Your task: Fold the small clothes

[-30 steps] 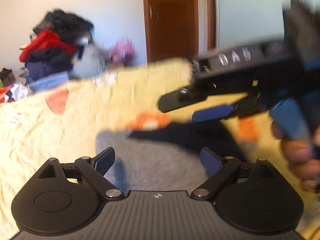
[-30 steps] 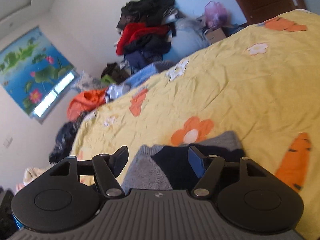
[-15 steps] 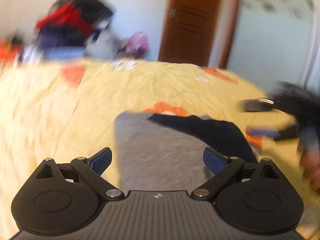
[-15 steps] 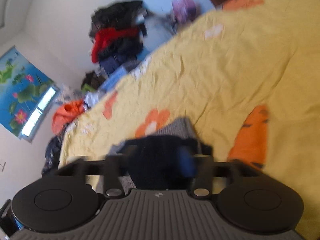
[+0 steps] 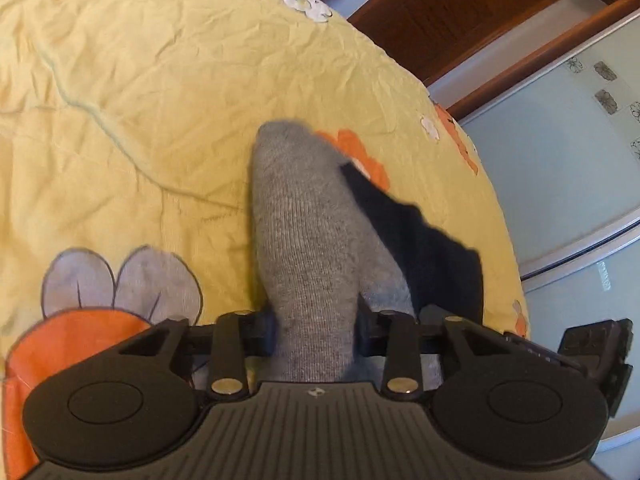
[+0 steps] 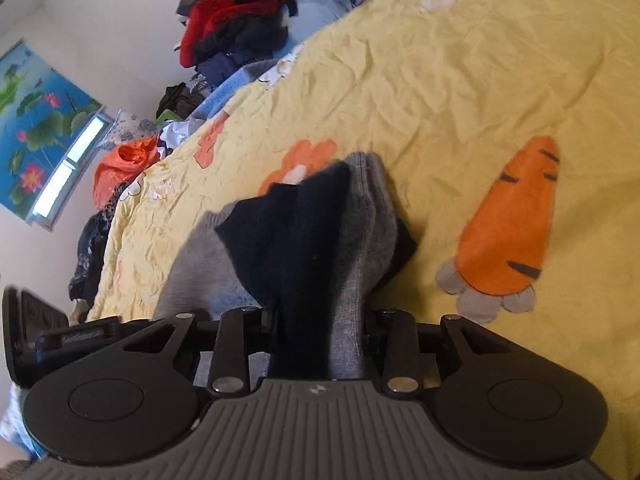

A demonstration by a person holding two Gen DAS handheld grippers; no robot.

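Observation:
A grey sock [image 5: 304, 220] lies on the yellow bedspread [image 5: 160, 80] with a dark navy sock [image 5: 424, 248] along its right side. My left gripper [image 5: 316, 328] is closing, and its jaws pinch the near end of the grey sock. In the right wrist view the navy sock [image 6: 296, 232] lies bunched over grey sock fabric [image 6: 368, 220]. My right gripper [image 6: 320, 328] is closing too, with both the navy and grey fabric squeezed between its jaws. The two grippers sit side by side at the socks' near ends.
The bedspread [image 6: 460, 60] carries carrot and flower prints. A pile of clothes [image 6: 232, 20] and an orange bag [image 6: 124, 164] stand beyond the bed's far side. A brown door [image 5: 460, 12] and a pale wardrobe panel [image 5: 560, 160] lie past the bed's right edge.
Both grippers stood wide open above the socks and now pinch them. The left gripper rolled and came in over the grey sock. The right gripper came down onto the navy and grey fabric.

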